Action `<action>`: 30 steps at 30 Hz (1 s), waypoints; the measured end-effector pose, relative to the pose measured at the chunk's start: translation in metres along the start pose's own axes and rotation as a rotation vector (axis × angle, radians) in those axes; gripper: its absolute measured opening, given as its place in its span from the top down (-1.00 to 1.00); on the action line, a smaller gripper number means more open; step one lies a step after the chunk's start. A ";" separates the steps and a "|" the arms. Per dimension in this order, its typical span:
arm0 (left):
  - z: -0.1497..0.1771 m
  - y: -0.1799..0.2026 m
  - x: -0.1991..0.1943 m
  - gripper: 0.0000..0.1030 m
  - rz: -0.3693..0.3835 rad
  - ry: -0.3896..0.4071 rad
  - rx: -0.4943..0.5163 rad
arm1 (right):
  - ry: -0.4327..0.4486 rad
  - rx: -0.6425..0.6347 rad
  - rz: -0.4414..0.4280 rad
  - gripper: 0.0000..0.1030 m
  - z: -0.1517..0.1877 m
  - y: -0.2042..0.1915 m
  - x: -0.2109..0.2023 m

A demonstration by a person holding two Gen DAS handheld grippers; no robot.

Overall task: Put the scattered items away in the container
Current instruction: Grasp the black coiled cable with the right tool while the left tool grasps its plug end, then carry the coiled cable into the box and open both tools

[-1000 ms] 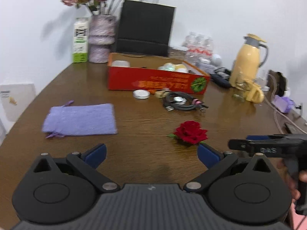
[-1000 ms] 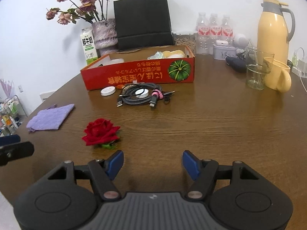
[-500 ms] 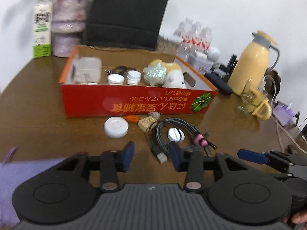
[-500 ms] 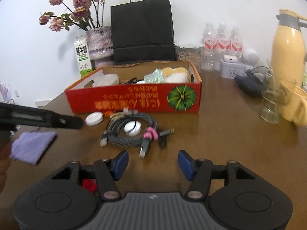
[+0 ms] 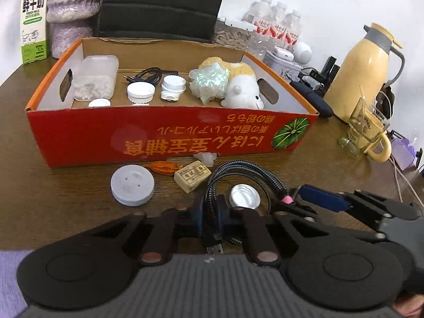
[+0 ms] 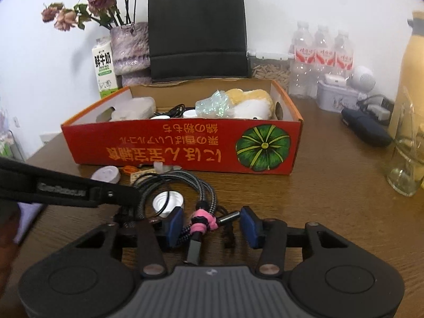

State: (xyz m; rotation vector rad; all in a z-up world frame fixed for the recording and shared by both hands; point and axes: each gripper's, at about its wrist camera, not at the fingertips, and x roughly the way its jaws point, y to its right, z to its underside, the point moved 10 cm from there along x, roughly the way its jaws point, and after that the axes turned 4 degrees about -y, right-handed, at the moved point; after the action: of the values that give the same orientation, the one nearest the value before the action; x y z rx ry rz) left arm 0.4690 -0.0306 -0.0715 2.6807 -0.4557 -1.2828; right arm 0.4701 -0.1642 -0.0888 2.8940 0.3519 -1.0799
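Tabletop cable (image 5: pixel 239 169) between gripper (image 5: pixel 210 216) pads

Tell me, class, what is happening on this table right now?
A person holding two grippers is tidying loose items into the red cardboard box. Both are working on the coiled braided cable lying in front of the box. The left gripper is closing on one side of the coil, its pads against the cable. The right gripper is closing around the pink-tied end, not yet pressing on it. A white disc and a small eraser also lie outside the box.
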 end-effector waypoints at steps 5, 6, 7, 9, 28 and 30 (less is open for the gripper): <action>0.010 0.011 -0.026 0.94 0.063 0.033 -0.031 | 0.010 -0.043 0.073 0.38 0.005 0.000 0.000; 0.012 0.010 -0.033 0.94 0.037 0.050 -0.028 | 0.002 -0.045 0.081 0.57 0.006 0.001 0.001; 0.013 0.008 -0.041 0.94 0.015 0.066 -0.022 | 0.004 -0.045 0.089 0.58 0.007 0.002 -0.001; 0.016 0.006 -0.054 0.94 0.013 0.091 -0.039 | 0.005 -0.056 0.102 0.61 0.011 0.005 -0.005; 0.043 0.006 -0.172 0.94 -0.047 0.260 -0.079 | 0.115 0.061 0.118 0.64 0.039 0.032 -0.133; 0.047 0.010 -0.184 0.94 -0.051 0.275 -0.073 | 0.130 0.056 0.107 0.64 0.040 0.026 -0.146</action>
State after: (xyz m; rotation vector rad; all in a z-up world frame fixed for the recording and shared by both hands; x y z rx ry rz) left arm 0.3214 0.0207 0.0373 2.7641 -0.3011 -0.9013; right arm 0.3433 -0.2229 -0.0252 3.0007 0.1704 -0.9038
